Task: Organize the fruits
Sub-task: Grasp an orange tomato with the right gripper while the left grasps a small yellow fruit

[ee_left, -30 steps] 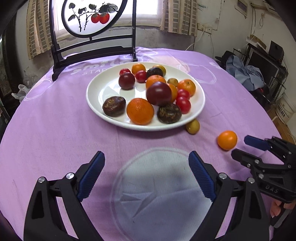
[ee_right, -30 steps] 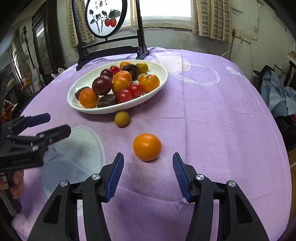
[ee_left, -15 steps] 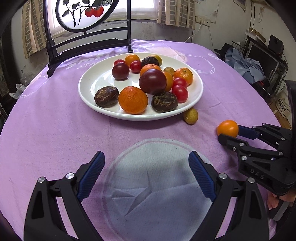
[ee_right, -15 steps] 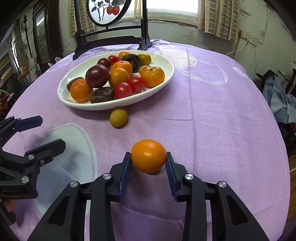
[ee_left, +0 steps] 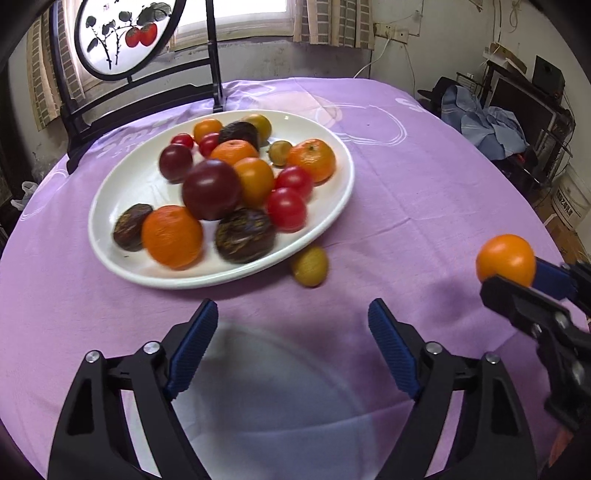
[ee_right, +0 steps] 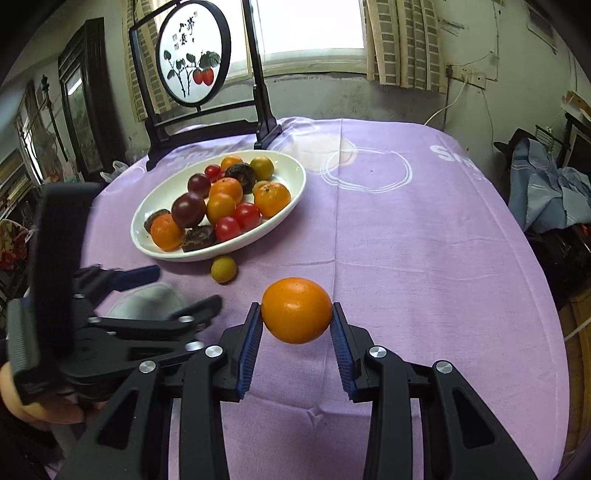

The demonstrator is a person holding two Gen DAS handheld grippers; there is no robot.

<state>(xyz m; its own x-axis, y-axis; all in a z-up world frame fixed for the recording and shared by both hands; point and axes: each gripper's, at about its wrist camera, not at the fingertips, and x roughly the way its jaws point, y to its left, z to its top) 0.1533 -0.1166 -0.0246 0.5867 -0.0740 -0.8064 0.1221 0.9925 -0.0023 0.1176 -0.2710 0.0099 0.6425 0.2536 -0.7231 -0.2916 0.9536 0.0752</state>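
A white plate (ee_left: pixel 334 206) (ee_right: pixel 291 184) holds several oranges, red tomatoes and dark fruits on the purple tablecloth. A small yellow-green fruit (ee_left: pixel 309 266) (ee_right: pixel 223 269) lies on the cloth just beside the plate's near rim. My right gripper (ee_right: pixel 296 325) is shut on an orange (ee_right: pixel 296 310) and holds it above the cloth; the orange also shows in the left wrist view (ee_left: pixel 505 260). My left gripper (ee_left: pixel 291 347) is open and empty, low over the cloth in front of the yellow-green fruit; in the right wrist view it (ee_right: pixel 155 291) sits left of the orange.
A black stand with a round painted panel (ee_left: pixel 122 33) (ee_right: pixel 192 70) stands at the table's far edge behind the plate. A pale round patch (ee_left: pixel 277 402) marks the cloth under my left gripper. Clutter and blue cloth (ee_right: pixel 546 188) lie off the table's right side.
My right gripper closed on the orange and lifted it off the cloth. My left gripper moved forward and right, toward the small yellow-green fruit, staying open.
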